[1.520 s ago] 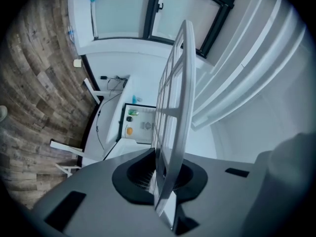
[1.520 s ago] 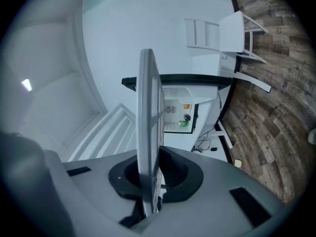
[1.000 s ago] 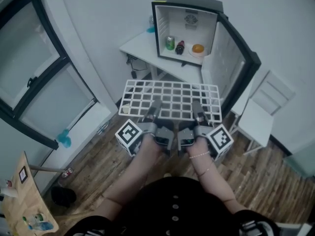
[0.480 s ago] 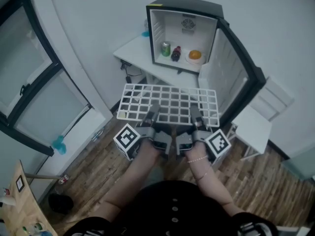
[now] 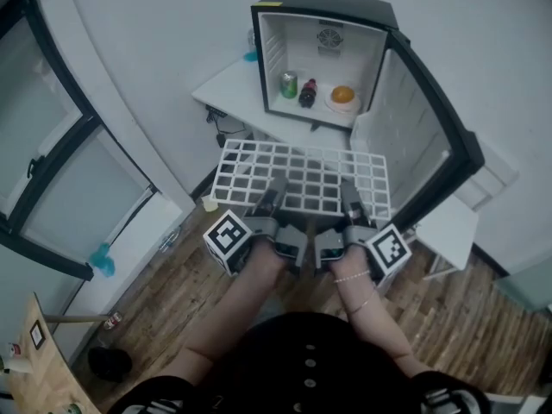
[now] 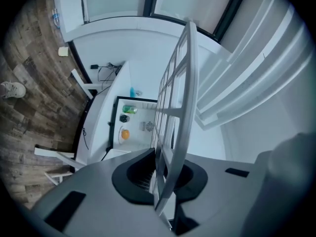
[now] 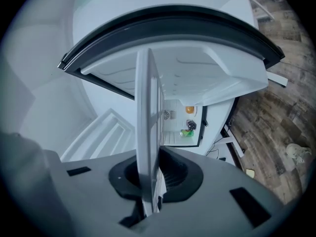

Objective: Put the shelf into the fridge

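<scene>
So far we had the shelf (image 5: 302, 178) up in the air, held roughly level between us and the fridge (image 5: 332, 59), and not yet at its opening. Our left claw (image 5: 272, 193) pinched the shelf's near edge. Our right claw (image 5: 349, 195) pinched the same edge further along. Both had their jaws pressed onto the white wire.

The door (image 5: 427, 136) stood wide open, so that step seemed done. What was left, we judged, was to carry the shelf forward, level it with the opening and slide it in above the can (image 5: 289, 84), bottle (image 5: 307, 92) and orange (image 5: 343, 95) on the fridge's bottom.

The fridge sat on a white table (image 5: 228, 89) against a pale wall. Below us ran a wood-plank floor (image 5: 185, 270), with a dark-framed window (image 5: 52, 171) at our left.
</scene>
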Tool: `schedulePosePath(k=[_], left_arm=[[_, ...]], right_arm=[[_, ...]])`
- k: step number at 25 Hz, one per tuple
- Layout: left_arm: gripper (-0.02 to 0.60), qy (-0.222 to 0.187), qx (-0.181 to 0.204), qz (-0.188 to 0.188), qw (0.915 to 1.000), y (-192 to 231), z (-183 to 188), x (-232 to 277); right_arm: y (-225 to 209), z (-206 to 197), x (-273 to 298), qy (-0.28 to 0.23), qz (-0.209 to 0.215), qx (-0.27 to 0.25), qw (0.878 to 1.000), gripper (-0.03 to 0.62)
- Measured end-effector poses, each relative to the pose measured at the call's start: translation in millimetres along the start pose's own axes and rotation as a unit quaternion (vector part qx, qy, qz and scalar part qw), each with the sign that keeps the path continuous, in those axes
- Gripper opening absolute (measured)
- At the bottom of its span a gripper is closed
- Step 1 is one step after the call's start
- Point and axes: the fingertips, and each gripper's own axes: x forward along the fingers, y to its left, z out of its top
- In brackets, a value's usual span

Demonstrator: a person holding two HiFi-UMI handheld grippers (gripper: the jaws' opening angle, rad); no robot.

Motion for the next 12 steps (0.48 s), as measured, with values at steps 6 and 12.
schedulePosePath(k=[6, 12], left_arm=[[0.033, 0.016, -0.008, 0.012, 0.9998, 13.8, 21.1, 33.7], [0.034, 0.033, -0.017, 0.013, 0.9992, 15.8, 42.1, 70.5]], right_arm=[[-11.9, 2.8, 33.5, -0.013, -0.013, -0.003, 1.000, 0.031], [-15.8, 6.0, 71.7, -0.034, -0.014, -0.008, 0.999, 0.031]])
